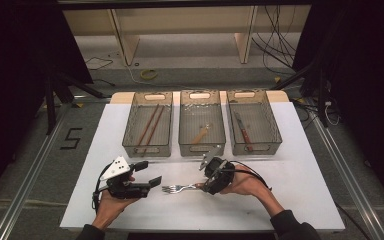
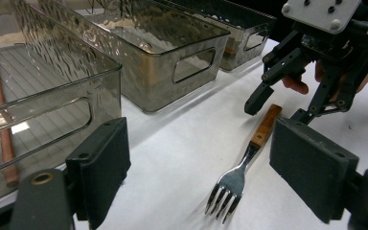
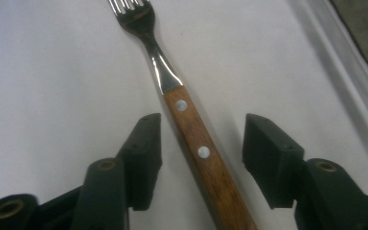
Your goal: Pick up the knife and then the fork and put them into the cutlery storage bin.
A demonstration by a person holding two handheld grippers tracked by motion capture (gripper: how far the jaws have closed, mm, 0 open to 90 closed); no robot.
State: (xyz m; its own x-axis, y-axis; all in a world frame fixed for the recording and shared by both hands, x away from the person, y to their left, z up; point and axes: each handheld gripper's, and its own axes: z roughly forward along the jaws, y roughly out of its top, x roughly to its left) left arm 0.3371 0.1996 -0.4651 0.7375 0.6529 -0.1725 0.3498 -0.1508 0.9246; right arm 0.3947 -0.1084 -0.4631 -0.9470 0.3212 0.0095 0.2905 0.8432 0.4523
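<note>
While the fork (image 1: 179, 188) lies flat on the white table (image 1: 290, 190) at lower centre of the high view, tines pointing toward the left of the frame, the right gripper (image 1: 211, 184) stands over its wooden handle with both jaws spread wide. In the right gripper view the handle (image 3: 202, 155) runs up the middle of the frame between the two pads, touching neither, so the step in hand looks like the approach to a grasp, not yet a hold. The left gripper (image 1: 147, 176) waits at lower left of the high view, also spread and empty, its jaws aimed at the tines (image 2: 224, 194). The next move likely calls for lowering the right gripper and closing on the handle, then lifting it toward one of the three bins; the middle bin (image 1: 202, 125) stands closest, just above the fork.
</note>
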